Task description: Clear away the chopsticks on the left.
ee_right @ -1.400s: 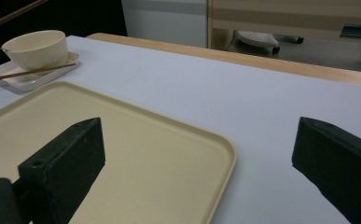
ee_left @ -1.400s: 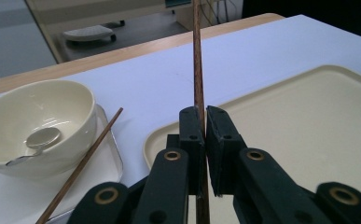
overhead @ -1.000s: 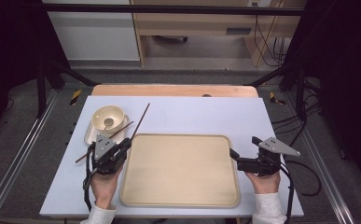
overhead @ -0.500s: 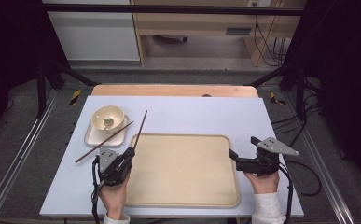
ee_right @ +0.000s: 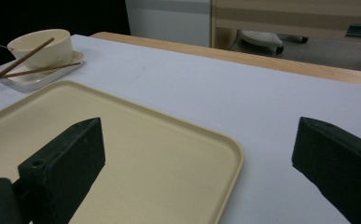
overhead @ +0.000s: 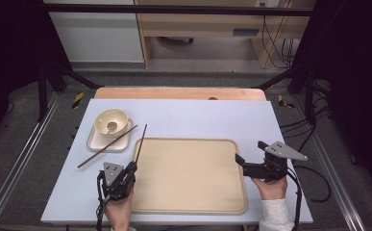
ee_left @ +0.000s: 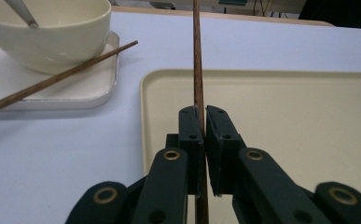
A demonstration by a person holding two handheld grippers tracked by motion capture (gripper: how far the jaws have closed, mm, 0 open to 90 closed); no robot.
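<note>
My left gripper (overhead: 131,168) (ee_left: 203,115) is shut on a dark wooden chopstick (overhead: 141,142) (ee_left: 197,70). The chopstick points away over the left rim of the beige tray (overhead: 193,202) (ee_left: 285,116) (ee_right: 122,121). A second chopstick (overhead: 107,147) (ee_left: 61,77) (ee_right: 33,71) lies slanted across the small white tray (overhead: 97,142) (ee_left: 82,86). On that small tray stands a cream bowl (overhead: 111,120) (ee_left: 52,32) (ee_right: 43,46) with a spoon in it. My right gripper (overhead: 241,161) (ee_right: 197,126) stands open at the beige tray's right rim, with nothing between its jaws.
The white tabletop (overhead: 203,118) reaches back to a wooden strip (overhead: 179,93) at its far edge. Black frame posts stand at both sides. A cable (overhead: 313,173) trails from the right gripper over the table's right edge.
My left gripper has drawn back toward the person and sunk lower, carrying the chopstick with it. The right gripper has kept still.
</note>
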